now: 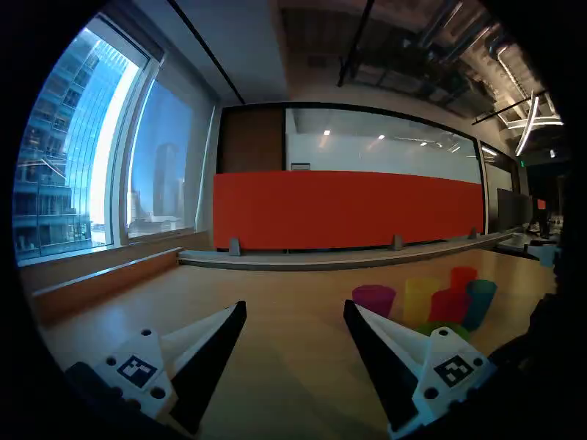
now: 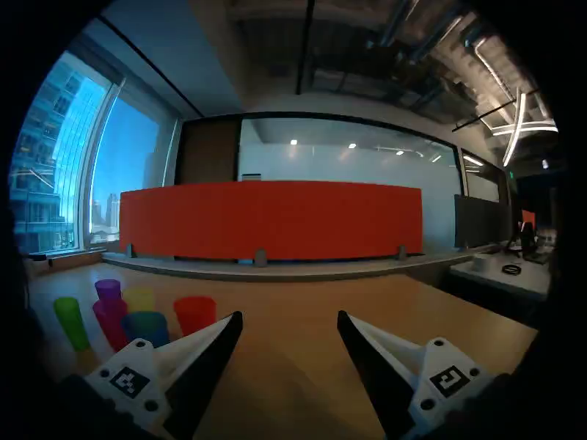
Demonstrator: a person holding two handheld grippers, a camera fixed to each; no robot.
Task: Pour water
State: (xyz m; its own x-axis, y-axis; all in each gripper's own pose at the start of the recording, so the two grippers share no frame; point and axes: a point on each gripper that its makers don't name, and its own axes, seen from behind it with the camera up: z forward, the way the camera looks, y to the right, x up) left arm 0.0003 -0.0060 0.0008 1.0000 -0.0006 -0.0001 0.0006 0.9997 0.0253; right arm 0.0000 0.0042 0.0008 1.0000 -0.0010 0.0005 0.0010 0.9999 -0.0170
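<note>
Several coloured plastic cups stand clustered on the wooden table. In the left gripper view they sit at the right: a purple cup, a yellow cup, a red cup, a teal cup, an orange cup behind. My left gripper is open, empty, left of the cluster. In the right gripper view the cups are at the left: a green cup, a purple cup, a yellow cup, a blue cup, a red cup. My right gripper is open and empty, right of them.
A red divider panel runs along the table's far edge. Tall windows line the left wall above a wooden ledge. Another desk with small items stands at the right.
</note>
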